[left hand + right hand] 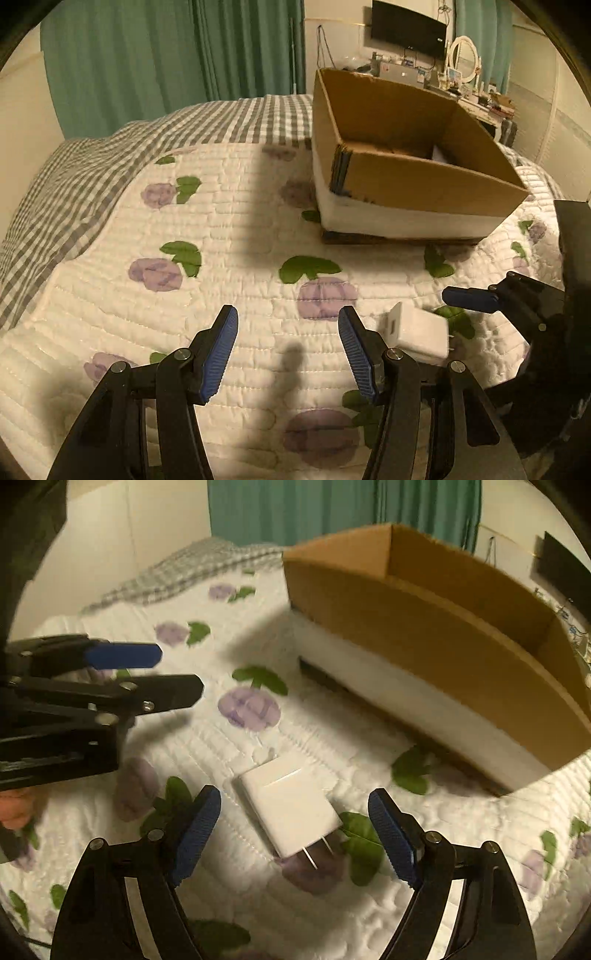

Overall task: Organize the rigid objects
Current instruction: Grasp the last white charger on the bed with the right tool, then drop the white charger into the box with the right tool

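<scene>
A white wall charger [290, 806] with two metal prongs lies flat on the floral quilt, prongs toward the right wrist camera. My right gripper [295, 812] is open and straddles it, one blue pad on each side, not touching. In the left wrist view the charger [419, 334] lies just right of my left gripper [288, 330], which is open and empty over the quilt. The right gripper's fingers [471, 299] show at the right edge there. The left gripper's fingers [123, 655] show at the left of the right wrist view.
An open cardboard box [424, 177] stands on the bed beyond the charger; it also shows in the right wrist view [443, 653]. A grey checked blanket [66, 184] lies at the far left. Green curtains, a monitor and a cluttered desk are behind.
</scene>
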`<action>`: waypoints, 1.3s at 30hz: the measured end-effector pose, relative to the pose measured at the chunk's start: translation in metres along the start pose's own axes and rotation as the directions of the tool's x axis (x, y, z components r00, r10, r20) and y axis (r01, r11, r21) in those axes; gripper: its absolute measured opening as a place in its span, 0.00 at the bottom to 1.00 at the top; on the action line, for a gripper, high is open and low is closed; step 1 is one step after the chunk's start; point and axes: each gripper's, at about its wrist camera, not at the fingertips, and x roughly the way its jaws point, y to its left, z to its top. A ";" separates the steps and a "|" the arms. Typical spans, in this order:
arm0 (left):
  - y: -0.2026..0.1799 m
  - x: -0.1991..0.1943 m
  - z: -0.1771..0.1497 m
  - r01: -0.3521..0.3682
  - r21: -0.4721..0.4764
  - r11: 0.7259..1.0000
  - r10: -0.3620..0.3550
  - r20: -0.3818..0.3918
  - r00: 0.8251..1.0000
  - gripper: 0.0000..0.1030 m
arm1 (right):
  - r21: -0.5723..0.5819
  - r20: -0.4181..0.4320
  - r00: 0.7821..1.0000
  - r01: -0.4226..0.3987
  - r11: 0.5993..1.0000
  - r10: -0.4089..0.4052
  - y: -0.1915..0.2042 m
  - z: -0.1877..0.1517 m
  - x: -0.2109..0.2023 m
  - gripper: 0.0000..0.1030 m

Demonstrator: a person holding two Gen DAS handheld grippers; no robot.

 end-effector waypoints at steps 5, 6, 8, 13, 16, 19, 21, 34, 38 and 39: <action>0.003 0.001 0.000 0.001 -0.006 1.000 -0.001 0.000 1.000 0.58 | 0.030 -0.030 0.999 -0.035 0.999 0.036 -0.007 -0.001 0.012 0.53; 0.002 0.001 0.000 -0.003 -0.005 1.000 0.003 -0.001 1.000 0.58 | 0.027 -0.026 0.999 -0.028 0.999 0.029 -0.007 0.001 0.009 0.52; 0.001 0.002 0.000 -0.010 -0.002 1.000 0.010 -0.007 1.000 0.58 | 0.021 -0.011 1.000 -0.013 1.000 0.013 -0.004 0.000 0.002 0.47; -0.007 -0.010 0.001 0.001 0.015 1.000 -0.001 0.018 1.000 0.58 | 0.065 0.071 0.997 0.021 0.998 -0.025 -0.009 0.001 -0.033 0.42; -0.010 -0.018 0.002 0.019 0.009 1.000 -0.019 0.034 0.999 0.58 | 0.118 0.097 0.994 0.035 0.992 -0.047 -0.016 -0.001 -0.049 0.41; -0.011 -0.022 0.002 0.022 0.005 1.000 -0.022 0.035 0.999 0.58 | 0.155 0.109 0.992 0.038 0.987 -0.056 -0.021 -0.004 -0.057 0.41; -0.011 -0.024 0.003 0.024 -0.002 1.000 -0.024 0.037 0.999 0.58 | 0.167 0.121 0.991 0.038 0.985 -0.059 -0.022 -0.001 -0.063 0.41; -0.019 -0.068 0.114 0.093 0.028 0.995 -0.097 0.244 0.965 0.58 | 0.163 0.349 0.928 0.076 0.984 -0.130 -0.067 0.103 -0.150 0.41; -0.023 -0.032 0.155 0.099 0.033 0.995 -0.104 0.230 0.968 0.58 | 0.146 0.318 0.936 0.106 0.984 -0.148 -0.091 0.142 -0.125 0.41; -0.025 -0.021 0.161 0.092 0.034 0.995 -0.097 0.221 0.970 0.58 | 0.148 0.301 0.942 0.111 0.983 -0.152 -0.100 0.150 -0.112 0.41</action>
